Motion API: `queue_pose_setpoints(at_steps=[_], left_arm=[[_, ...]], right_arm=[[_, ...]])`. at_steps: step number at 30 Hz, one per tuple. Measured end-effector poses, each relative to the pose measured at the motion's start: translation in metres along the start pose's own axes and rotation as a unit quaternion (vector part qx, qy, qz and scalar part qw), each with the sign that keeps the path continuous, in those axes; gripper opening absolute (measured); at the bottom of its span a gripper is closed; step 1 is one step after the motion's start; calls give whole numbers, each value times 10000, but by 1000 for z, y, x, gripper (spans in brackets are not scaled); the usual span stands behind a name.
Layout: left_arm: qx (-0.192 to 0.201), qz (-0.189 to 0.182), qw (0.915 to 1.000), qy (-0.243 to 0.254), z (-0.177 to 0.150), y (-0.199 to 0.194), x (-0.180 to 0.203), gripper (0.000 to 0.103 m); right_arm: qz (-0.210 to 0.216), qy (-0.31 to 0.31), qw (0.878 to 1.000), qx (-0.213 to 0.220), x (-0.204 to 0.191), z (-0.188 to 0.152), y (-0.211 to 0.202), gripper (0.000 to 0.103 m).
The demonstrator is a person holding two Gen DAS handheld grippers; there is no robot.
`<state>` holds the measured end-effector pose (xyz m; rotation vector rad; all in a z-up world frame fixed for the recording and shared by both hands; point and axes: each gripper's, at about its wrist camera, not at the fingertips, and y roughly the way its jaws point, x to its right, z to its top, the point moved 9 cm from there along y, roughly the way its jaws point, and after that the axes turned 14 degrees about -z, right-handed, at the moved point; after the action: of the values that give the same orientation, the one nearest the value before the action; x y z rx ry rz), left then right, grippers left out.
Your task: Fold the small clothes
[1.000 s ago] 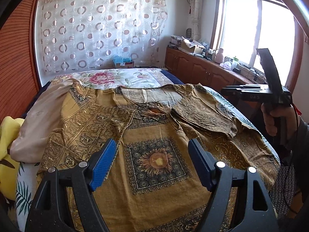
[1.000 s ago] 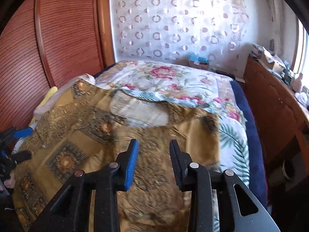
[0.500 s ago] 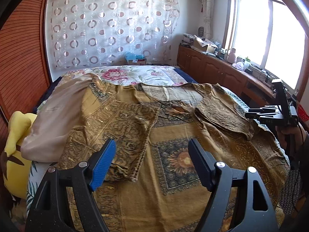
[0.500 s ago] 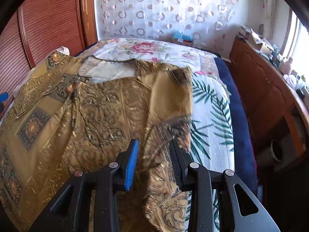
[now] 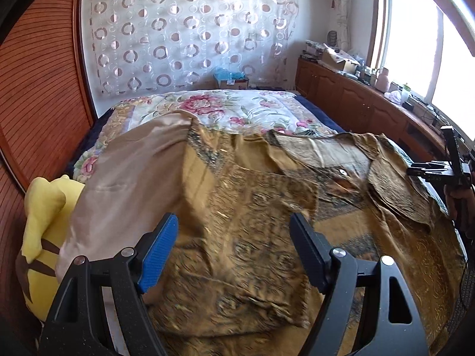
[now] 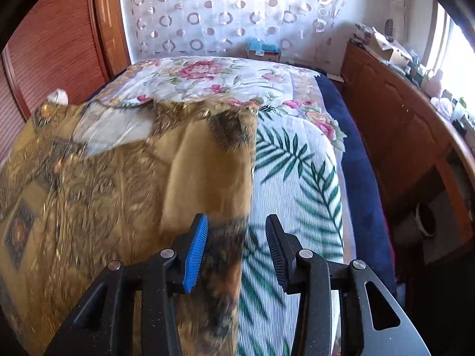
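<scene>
The left gripper [image 5: 233, 252] is hovering with its fingers [image 5: 158, 250] spread wide, nothing between them but air, above a folded-over flap of the golden garment [image 5: 252, 237]. The right gripper [image 6: 236, 247] is showing its fingers [image 6: 196, 253] parted at a moderate gap; the garment's right edge [image 6: 225, 237] is lying beneath that gap, and the fingers are not pinching it.

The garment is lying spread across the near end of the bed [image 5: 237, 106], a mustard-gold fabric printed with dark ornate scrollwork, square medallions and darker borders. Its pale lining is showing at the neck opening [image 6: 112, 127], and the right side is hanging in a soft fold with a straight edge over the leaf-print sheet [image 6: 297, 178]. A plain beige cloth [image 5: 127, 172] is resting just beside the garment on its left, touching it, with a yellow plush toy [image 5: 44, 228] beyond that at the bed's edge.

In the left wrist view the right gripper [image 5: 439, 169] is appearing at the far right, held past the garment's edge. A floral quilt [image 6: 207, 80] is covering the far half of the bed.
</scene>
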<state>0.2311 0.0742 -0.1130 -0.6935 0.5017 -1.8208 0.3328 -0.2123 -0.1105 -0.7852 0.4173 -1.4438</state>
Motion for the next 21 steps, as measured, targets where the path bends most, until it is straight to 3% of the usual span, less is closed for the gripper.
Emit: queue_pose_setpoints(at_steps=[4,6,9,15,17,21], left_arm=[[-81,139,9999,-14,7,9,-18,78],[-123,219,9997,-31,11,13,-29,78],[-176,264,9995,-66,17,20,-40,78],[-221,278,9994,-40,27,29,-58,78],[-242,201,9995,-56,33,36,-61,73],[-351,40,9994,-5,41,47,-61,59]], right_arm=[[36,-50,10000,-33,-4,8,12,42],[207,-133,9997,-36,-9,7,17,20],[394,-230,9989,74,-8,9,19,6],[561,323,9977,221,36,17,20,3],[312,337,9988,158,48,16,27,1],[281,380,9988,113,55,17,35,1]])
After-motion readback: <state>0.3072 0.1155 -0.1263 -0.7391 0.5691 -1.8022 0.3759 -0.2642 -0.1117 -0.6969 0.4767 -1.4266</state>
